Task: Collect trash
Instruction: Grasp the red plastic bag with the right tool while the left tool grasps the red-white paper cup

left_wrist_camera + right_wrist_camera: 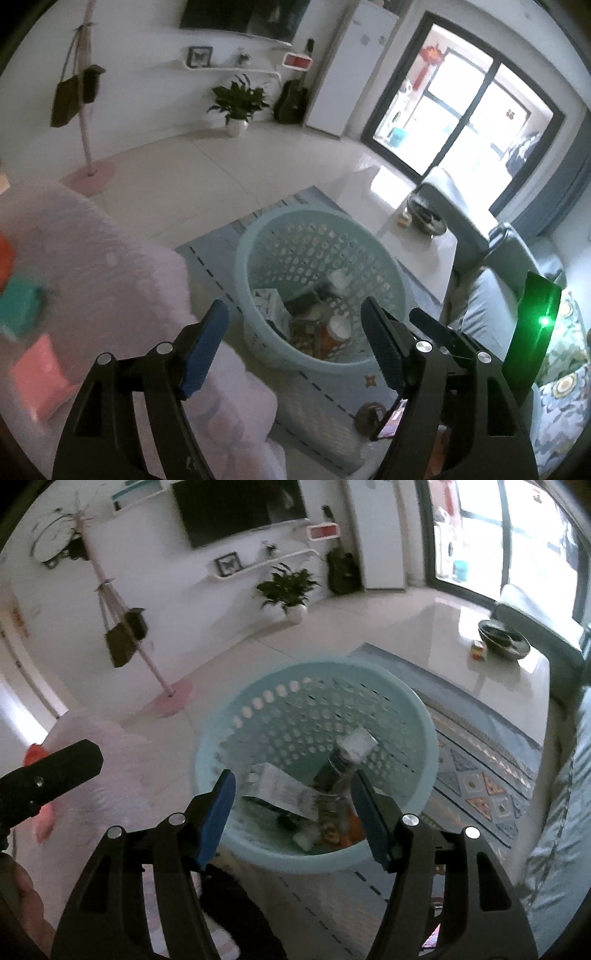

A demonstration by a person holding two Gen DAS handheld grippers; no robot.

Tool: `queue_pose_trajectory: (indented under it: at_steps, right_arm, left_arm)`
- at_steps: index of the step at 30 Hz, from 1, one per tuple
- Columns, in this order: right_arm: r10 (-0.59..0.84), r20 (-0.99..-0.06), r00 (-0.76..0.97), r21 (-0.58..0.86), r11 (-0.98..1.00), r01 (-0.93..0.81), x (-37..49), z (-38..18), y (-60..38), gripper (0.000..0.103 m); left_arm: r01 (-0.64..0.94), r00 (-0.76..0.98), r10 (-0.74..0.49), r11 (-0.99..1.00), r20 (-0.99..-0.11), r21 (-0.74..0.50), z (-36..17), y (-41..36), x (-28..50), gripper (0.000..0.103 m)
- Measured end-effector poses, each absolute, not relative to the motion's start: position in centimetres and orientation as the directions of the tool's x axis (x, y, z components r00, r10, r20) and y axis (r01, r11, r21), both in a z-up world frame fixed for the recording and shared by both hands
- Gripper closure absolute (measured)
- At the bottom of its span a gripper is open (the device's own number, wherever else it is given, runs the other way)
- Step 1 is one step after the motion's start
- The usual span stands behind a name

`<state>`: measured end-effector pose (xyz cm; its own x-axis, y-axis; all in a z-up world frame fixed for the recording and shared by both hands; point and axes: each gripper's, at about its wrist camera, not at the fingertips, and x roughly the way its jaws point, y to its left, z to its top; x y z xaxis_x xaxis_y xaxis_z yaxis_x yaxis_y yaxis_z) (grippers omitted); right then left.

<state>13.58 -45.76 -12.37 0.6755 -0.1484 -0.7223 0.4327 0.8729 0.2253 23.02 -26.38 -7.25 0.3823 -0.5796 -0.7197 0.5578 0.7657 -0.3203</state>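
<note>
While we held both tools over the blue basket (pixel 413 716), the left gripper (pixel 295 345) and the right gripper (pixel 293 806) were wide open and empty. The trash (pixel 284 790) lay at the bottom of the basket, on the rug (pixel 487 775).

Daylight is pouring through a dark-framed glass door (pixel 465 107) and glaring off the pale tiled floor (pixel 207 173), while a white wall (pixel 155 557) is carrying a dark television (pixel 240 509), a curved shelf (pixel 258 566) and a framed picture (pixel 227 563). A potted plant (pixel 238 101) is standing by the wall beside a tall white cabinet (pixel 351 70), and a coat stand (pixel 122 616) is holding hanging bags. A patterned rug (pixel 480 771) is lying between a white low table (pixel 506 672) and a grey sofa (pixel 484 295).
</note>
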Motion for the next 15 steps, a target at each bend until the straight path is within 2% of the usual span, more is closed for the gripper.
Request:
queue_pose_trajectory:
  at_steps: [7, 15]
  right_arm:
    - [-0.093, -0.654, 0.751, 0.211, 0.930, 0.299, 12.6, -8.2, -40.5, 0.042]
    - [0.065, -0.614, 0.787, 0.214, 0.973, 0.086, 13.2, -5.5, -31.9, 0.042]
  left_arm:
    - [0.513, 0.463, -0.587, 0.789, -0.664, -0.339, -4.1, -20.9, 20.6, 0.031]
    - [0.436, 0.575, -0.548, 0.834, -0.608, -0.339, -1.1, -13.4, 17.7, 0.031]
